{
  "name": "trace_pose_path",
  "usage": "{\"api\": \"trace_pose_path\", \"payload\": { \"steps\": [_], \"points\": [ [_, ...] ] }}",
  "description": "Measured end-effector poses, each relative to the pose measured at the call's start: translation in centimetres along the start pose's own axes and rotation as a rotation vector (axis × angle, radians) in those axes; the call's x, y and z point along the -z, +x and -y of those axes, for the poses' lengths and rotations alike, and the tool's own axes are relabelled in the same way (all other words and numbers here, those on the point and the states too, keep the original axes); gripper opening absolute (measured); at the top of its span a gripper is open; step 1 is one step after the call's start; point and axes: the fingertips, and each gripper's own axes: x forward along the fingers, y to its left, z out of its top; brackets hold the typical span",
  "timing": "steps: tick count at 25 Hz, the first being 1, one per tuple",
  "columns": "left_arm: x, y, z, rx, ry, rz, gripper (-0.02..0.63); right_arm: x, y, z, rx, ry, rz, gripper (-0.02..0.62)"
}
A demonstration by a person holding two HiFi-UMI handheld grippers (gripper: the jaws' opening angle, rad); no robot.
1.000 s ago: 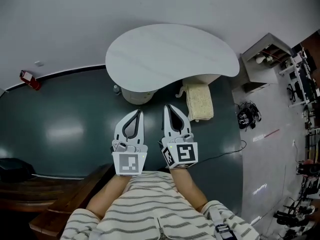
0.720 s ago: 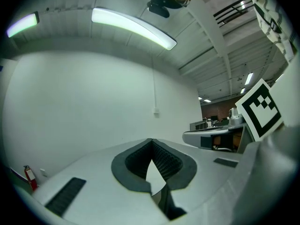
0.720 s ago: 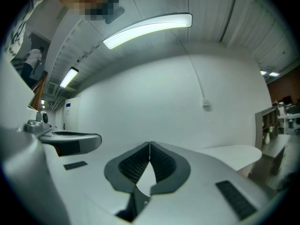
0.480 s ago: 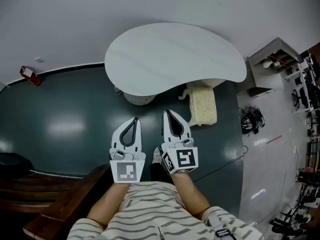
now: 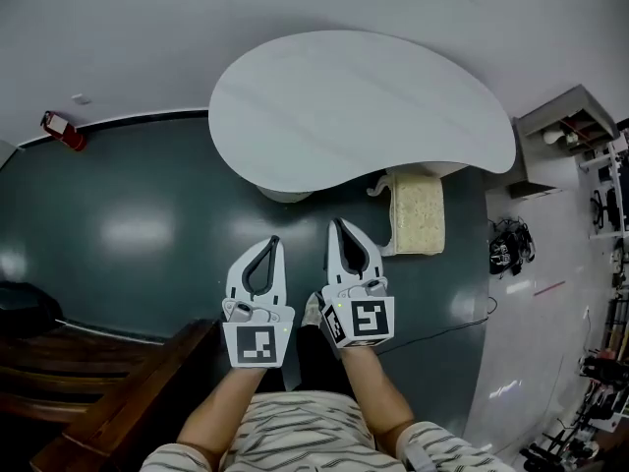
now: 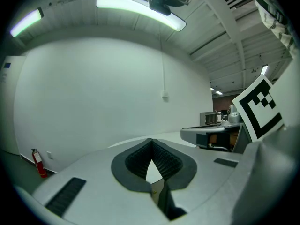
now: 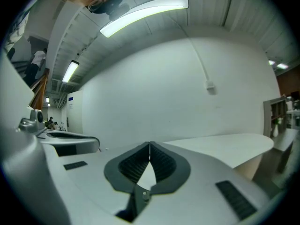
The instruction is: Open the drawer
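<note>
A white kidney-shaped table (image 5: 354, 106) stands against the wall ahead of me; I see no drawer front in any view. My left gripper (image 5: 273, 240) and right gripper (image 5: 337, 223) are held side by side over the dark floor, short of the table's near edge. Both are shut with tips touching and nothing between them. In the left gripper view the left gripper (image 6: 151, 140) points level at the table top (image 6: 164, 137) and white wall. The right gripper (image 7: 150, 144) points at the table top (image 7: 220, 144) too.
A beige cushioned stool (image 5: 419, 214) sits under the table's right end. A white shelf unit (image 5: 575, 126) and cables (image 5: 506, 254) lie at the right. Dark wooden furniture (image 5: 88, 382) is at the lower left, and a red extinguisher (image 5: 59, 129) by the wall.
Both grippers have sunk lower and shifted slightly nearer me in the head view; the table now appears larger and farther right. Both stay shut.
</note>
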Motion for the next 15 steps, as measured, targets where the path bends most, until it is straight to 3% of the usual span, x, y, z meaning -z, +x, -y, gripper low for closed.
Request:
{"api": "trace_pose_path", "payload": {
  "steps": [6,10,15],
  "points": [
    [4.4,2.9,-0.2,-0.019,0.014,-0.039,0.002,4.8,2.8,1.9,0.021,0.011,-0.039,0.015],
    [7.1,3.7,-0.1,-0.033,-0.018,-0.041,0.002,8.3,3.6,2.7,0.026,0.011,-0.056,0.014],
    [10.0,4.8,0.0,-0.023,0.024,-0.067,0.002,11.7,5.2,3.8,0.03,0.015,-0.041,0.014]
  ]
}}
